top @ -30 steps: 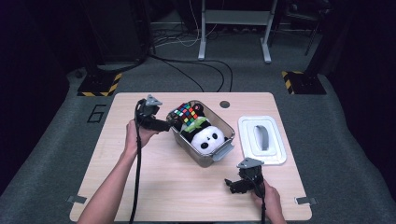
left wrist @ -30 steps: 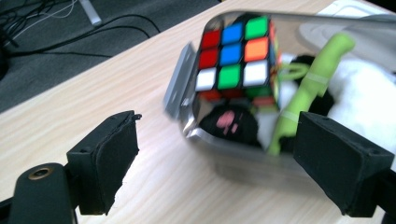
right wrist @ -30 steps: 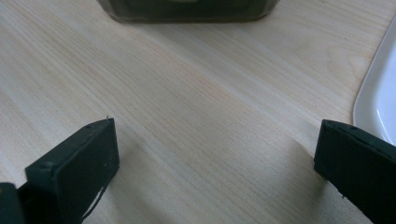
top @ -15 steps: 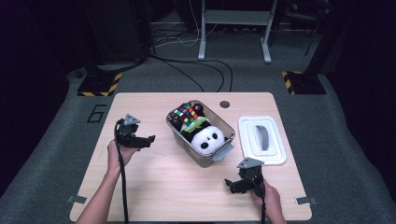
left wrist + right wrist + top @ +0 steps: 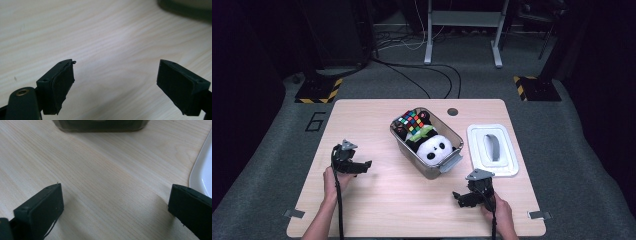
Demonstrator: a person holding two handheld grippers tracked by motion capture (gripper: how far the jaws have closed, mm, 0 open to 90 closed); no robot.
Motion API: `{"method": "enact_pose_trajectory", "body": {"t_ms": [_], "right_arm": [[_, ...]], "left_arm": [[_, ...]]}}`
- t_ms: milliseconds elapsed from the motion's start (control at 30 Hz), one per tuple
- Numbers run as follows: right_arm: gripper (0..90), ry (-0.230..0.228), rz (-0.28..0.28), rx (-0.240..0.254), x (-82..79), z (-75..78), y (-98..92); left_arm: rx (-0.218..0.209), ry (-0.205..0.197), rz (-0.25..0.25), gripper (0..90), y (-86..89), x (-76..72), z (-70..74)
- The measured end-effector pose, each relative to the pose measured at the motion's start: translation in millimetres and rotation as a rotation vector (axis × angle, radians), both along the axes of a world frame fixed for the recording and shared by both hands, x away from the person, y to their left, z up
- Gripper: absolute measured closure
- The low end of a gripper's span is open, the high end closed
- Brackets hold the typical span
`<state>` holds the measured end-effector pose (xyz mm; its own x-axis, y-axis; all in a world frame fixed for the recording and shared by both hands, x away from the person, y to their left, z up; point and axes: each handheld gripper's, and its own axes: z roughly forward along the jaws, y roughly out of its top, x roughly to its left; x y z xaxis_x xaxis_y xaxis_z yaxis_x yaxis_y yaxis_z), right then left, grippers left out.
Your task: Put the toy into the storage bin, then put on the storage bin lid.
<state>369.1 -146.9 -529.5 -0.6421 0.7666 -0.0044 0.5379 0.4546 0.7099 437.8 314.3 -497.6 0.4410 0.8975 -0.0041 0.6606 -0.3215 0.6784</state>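
A clear plastic bin [image 5: 451,165] stands mid-table, holding a colourful puzzle cube [image 5: 414,121] and a panda plush [image 5: 435,148]. My left gripper [image 5: 363,165] is low over the bare wood left of the bin, clear of it, pointing right. Its jaws stand open with nothing between them [image 5: 117,68], and the bin's rim [image 5: 185,8] lies farther off. My right gripper [image 5: 459,197] rests near the front edge, below the bin. It is open and empty [image 5: 116,195], facing the bin's near wall [image 5: 100,125].
A white lid [image 5: 492,149] with a grey handle lies flat right of the bin, and its edge [image 5: 203,170] shows beside my right jaw. A round hole [image 5: 453,111] sits in the table's far edge. Cables trail from both grippers toward the person.
My left gripper has come away from the bin's far left rim, moving down and toward the near left of the table. The right gripper has stayed still.
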Motion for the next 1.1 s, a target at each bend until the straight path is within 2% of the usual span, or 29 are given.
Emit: {"method": "enact_pose_trajectory", "body": {"t_ms": [133,167,200,267,400,767,1100], "right_arm": [[0.0,0.000,0.000,0.000,0.0,0.0,0.0],[0.0,0.000,0.000,0.000,0.0,0.0,0.0],[0.0,0.000,0.000,0.000,0.0,0.0,0.0],[0.0,0.000,0.000,0.000,0.0,0.0,0.0],[0.0,0.000,0.000,0.000,0.0,0.0,0.0],[0.0,0.001,-0.001,0.001,-0.2,-0.1,0.1],[0.0,0.000,-0.001,0.000,-0.1,-0.1,0.2]], "left_arm": [[-0.023,0.018,0.018,13.9,7.4,-1.9,-16.5],[-0.023,0.035,0.005,14.0,9.8,-1.0,-19.4],[-0.023,0.020,0.020,13.9,9.9,-1.5,-22.2],[-0.015,-0.010,0.018,13.8,11.8,-3.2,-24.7],[-0.045,-0.088,0.029,13.1,13.8,-9.0,-32.1],[-0.039,-0.074,0.038,13.1,12.5,-9.2,-31.2],[-0.044,-0.080,0.040,13.2,12.2,-9.0,-31.7]]}}
